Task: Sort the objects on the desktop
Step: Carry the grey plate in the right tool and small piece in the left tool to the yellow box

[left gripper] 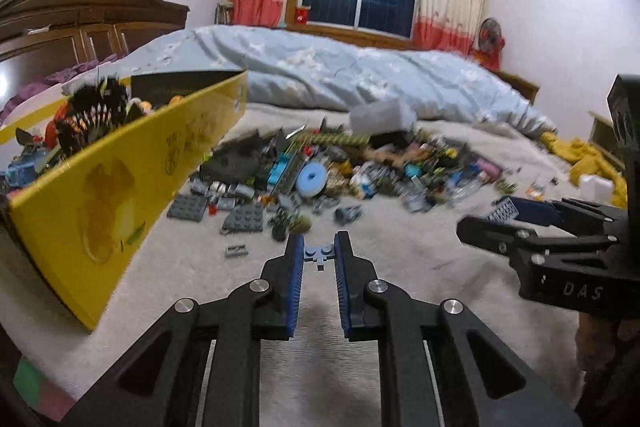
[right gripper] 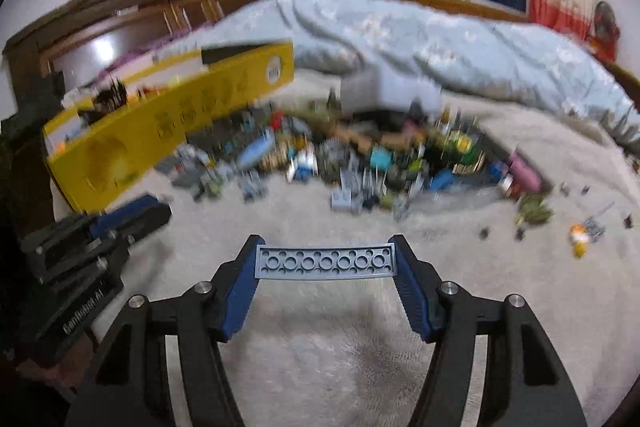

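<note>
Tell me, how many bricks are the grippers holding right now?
2. The left gripper pinches a small grey plate. The right gripper clamps a long grey plate, underside showing. None appear hidden.

bare cream blanket (left gripper: 400,259) lies open under and ahead of both grippers, up to the heap of bricks (left gripper: 320,167) that spreads across the middle. the yellow box (left gripper: 120,195) walls off the left, slanting in toward the heap. the right gripper (left gripper: 496,223) crowds the left one's right flank. the rumpled blue quilt (left gripper: 340,67) rises behind the heap.
</note>
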Tool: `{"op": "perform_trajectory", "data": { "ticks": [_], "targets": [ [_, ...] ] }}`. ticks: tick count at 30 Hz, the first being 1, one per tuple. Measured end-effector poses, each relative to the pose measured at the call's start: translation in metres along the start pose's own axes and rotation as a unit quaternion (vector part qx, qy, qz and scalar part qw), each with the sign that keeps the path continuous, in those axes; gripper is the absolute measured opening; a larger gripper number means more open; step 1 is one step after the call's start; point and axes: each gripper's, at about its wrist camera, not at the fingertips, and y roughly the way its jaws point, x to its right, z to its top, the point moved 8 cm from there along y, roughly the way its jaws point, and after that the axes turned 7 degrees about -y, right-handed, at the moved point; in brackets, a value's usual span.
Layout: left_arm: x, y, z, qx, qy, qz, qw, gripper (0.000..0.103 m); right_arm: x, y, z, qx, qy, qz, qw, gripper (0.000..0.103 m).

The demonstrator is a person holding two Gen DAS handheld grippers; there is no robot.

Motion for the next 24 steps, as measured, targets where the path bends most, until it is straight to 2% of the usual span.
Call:
{"op": "perform_trajectory", "data": {
  "ticks": [6,11,16,24],
  "targets": [
    [0.011,-0.025,0.016,0.025,-0.005,-0.027,0.9993,0.016,-0.005,-0.025,0.021,0.040,0.005,-0.025,0.999,0.063],
    [0.019,-0.040,0.025,0.040,-0.004,-0.043,0.9983,0.016,-0.003,-0.034,0.027,0.045,0.016,-0.046,0.998,0.063],
    [0.020,-0.039,0.026,0.033,-0.012,-0.049,0.9982,0.016,-0.004,-0.036,0.029,0.044,0.014,-0.057,0.997,0.064],
    [0.016,-0.042,0.027,0.039,-0.006,-0.039,0.9984,0.016,-0.019,-0.035,0.035,0.047,0.005,-0.047,0.998,0.064]
  ]
}}
